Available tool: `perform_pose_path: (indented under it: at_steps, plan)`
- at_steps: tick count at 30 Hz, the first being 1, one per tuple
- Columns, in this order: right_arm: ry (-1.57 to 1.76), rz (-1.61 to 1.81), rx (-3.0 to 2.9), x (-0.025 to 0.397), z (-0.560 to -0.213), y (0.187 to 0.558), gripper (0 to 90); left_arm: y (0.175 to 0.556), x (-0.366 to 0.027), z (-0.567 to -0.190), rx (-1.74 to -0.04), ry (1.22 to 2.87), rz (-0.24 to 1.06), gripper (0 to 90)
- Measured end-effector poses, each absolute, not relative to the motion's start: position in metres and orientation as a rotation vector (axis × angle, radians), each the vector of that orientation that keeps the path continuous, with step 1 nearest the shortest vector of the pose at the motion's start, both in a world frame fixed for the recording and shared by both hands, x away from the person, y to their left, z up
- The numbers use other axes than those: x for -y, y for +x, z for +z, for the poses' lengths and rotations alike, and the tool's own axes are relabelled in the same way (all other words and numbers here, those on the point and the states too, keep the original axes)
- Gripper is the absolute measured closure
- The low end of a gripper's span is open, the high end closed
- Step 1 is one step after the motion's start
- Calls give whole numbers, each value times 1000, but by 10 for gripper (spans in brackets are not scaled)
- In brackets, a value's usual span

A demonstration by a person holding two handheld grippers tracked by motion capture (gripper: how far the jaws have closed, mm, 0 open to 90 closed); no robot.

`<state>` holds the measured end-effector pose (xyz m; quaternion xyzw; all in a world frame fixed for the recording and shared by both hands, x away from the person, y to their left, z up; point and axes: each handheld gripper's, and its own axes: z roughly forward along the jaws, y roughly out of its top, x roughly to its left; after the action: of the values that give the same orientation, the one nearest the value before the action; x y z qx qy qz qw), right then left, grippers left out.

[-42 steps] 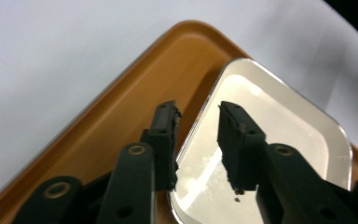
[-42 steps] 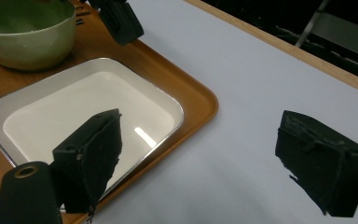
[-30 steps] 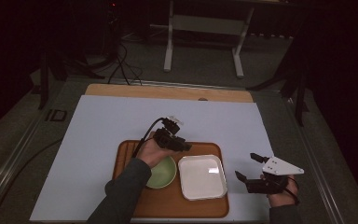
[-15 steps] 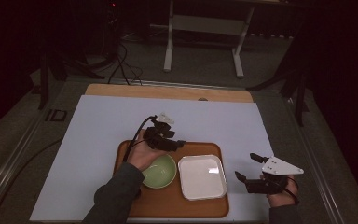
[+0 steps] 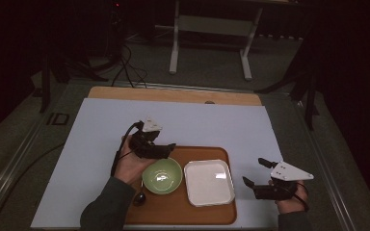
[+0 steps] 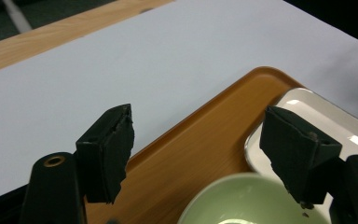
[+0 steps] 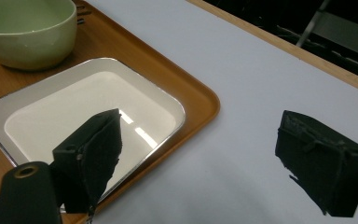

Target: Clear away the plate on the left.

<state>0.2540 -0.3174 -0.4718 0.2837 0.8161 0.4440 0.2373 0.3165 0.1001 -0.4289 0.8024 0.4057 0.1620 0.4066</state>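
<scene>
An orange-brown tray [image 5: 221,214] lies at the front middle of the table. On it sit a pale green bowl [image 5: 162,175] and, to its right, a white square plate [image 5: 209,182]. My left gripper [image 5: 168,149] hovers just behind the bowl's far-left rim, open and empty. In the left gripper view the left gripper [image 6: 198,135] spans bare tray [image 6: 200,144], with the bowl [image 6: 242,200] low between the jaws and the plate [image 6: 354,126] at right. My right gripper [image 5: 254,171] is open, right of the tray. In its own view the right gripper [image 7: 200,135] frames the plate [image 7: 74,112] and tray corner [image 7: 200,100].
A pale sheet [image 5: 101,130] covers the table, with a wooden strip [image 5: 173,95] along its back edge. A small dark round object [image 5: 138,198] lies on the tray's left part beside my left sleeve. Cables and a stand are on the floor beyond the table.
My left hand and gripper have moved left and back off the bowl, which now shows whole. The right gripper has stayed in place.
</scene>
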Motion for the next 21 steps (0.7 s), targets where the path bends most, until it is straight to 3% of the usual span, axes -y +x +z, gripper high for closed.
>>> perform_pose_path:
  at_steps: [13,21]
  plan:
    - [782,1216,-2239,317,-472,254,141,278,-175,-448,-1191,1863,528,248]
    - [787,1220,-2235,318,-472,254,141,252,-209,-458,-1240,1850,608,260]
